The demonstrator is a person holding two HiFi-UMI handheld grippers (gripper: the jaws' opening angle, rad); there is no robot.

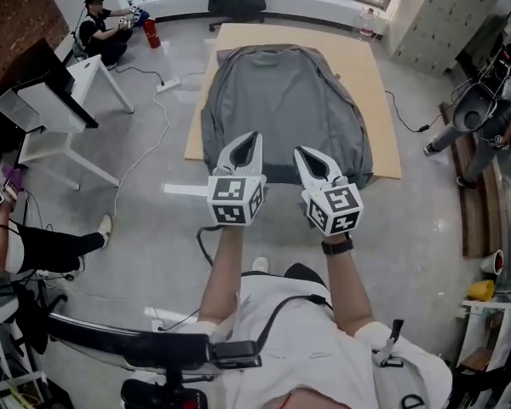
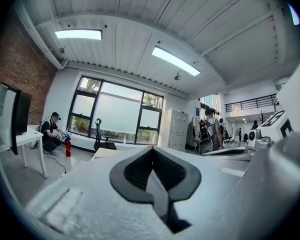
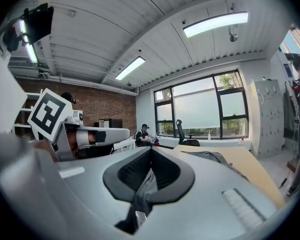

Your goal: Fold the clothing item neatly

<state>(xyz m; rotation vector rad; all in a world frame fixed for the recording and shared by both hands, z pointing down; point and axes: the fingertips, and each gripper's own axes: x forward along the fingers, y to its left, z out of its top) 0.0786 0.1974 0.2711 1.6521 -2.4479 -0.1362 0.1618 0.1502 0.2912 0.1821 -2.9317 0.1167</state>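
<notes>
A grey long-sleeved garment (image 1: 285,100) lies spread flat on a tan wooden table (image 1: 383,100), collar at the far end and hem toward me. My left gripper (image 1: 252,139) and right gripper (image 1: 300,153) sit side by side over the middle of the near hem. In the left gripper view the left gripper (image 2: 152,149) is shut, with a strip of grey cloth (image 2: 157,194) pinched in it. The right gripper (image 3: 151,150) is likewise shut on a fold of grey cloth (image 3: 144,191). Beyond it the rest of the garment (image 3: 210,156) lies on the table.
A black office chair (image 1: 234,2) stands past the table's far end. At the left is a white desk (image 1: 60,109), with a cable and power strip (image 1: 166,83) on the floor. A person (image 1: 102,28) crouches at the back left by a red extinguisher (image 1: 151,32). Another person (image 1: 485,118) stands at the right.
</notes>
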